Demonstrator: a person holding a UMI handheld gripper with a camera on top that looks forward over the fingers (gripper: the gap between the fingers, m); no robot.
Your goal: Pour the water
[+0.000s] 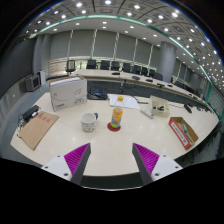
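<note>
Pink-padded fingers [76,156] of the claw [111,158] stand spread wide with nothing between them, above the near edge of the pale desk [110,148]. Well beyond them stand a white cup [89,121] and, just beside it, an orange bottle [117,118]. Farther off sit a white box [67,92] and a brown board [38,129].

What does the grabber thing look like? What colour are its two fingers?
The gripper has two pale, whitish fingers that reach forward like a little fork. Each finger wears a bright magenta pad on its inner face, shaped like a pointed wedge with fine ridged lines across it. No cables, markings, hand or sleeve show in the gripper view.
</note>
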